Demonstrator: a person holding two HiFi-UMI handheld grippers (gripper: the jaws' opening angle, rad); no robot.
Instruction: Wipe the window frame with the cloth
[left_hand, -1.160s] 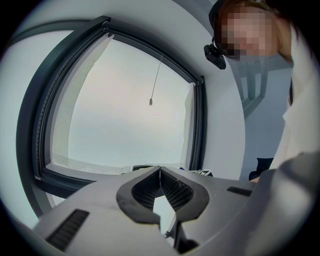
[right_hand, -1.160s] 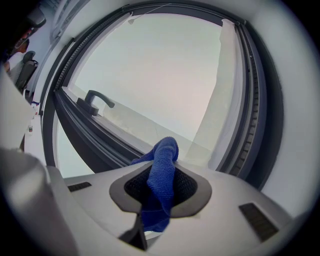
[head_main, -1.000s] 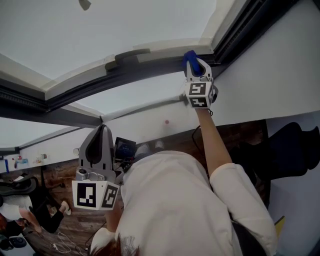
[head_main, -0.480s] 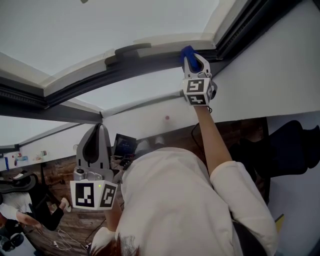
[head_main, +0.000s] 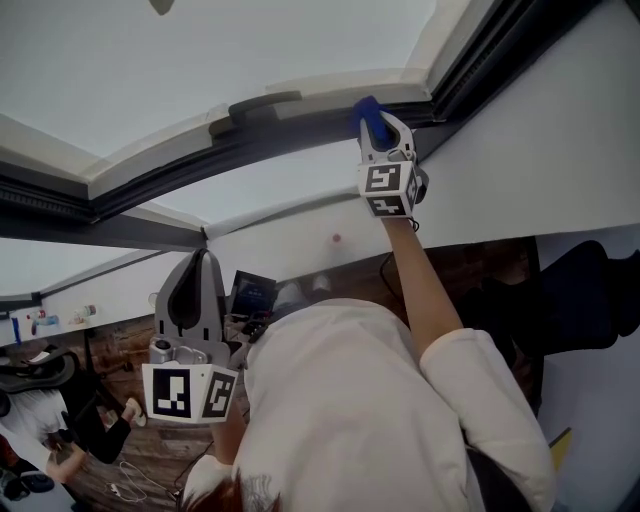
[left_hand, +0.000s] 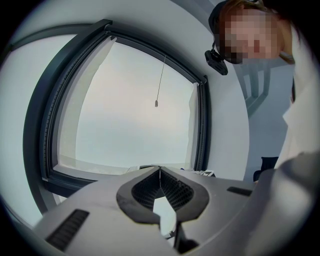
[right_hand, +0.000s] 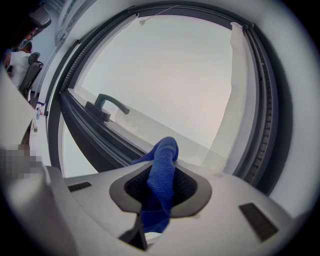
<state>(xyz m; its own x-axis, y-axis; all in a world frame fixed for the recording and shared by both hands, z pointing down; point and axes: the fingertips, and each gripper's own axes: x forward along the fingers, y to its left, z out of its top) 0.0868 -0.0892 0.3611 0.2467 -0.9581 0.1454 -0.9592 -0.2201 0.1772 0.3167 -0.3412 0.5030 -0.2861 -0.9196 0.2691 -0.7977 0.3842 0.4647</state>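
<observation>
Right gripper view shows the right gripper (right_hand: 161, 172) with its jaws squeezed tight on a blue cloth (right_hand: 166, 150). The top of the cloth pokes out past the jaws. Its tip is right up at the pale strip beside the dark window frame (right_hand: 100, 137), but I cannot tell if it touches. A grey handle (right_hand: 111, 104) sits on the frame, a bit off to the left. From the head view, this gripper is held up high on a stretched-out arm (head_main: 420, 290). The left gripper (left_hand: 160, 172) is down low, well away from the frame. Its jaws are pressed together with nothing between them.
</observation>
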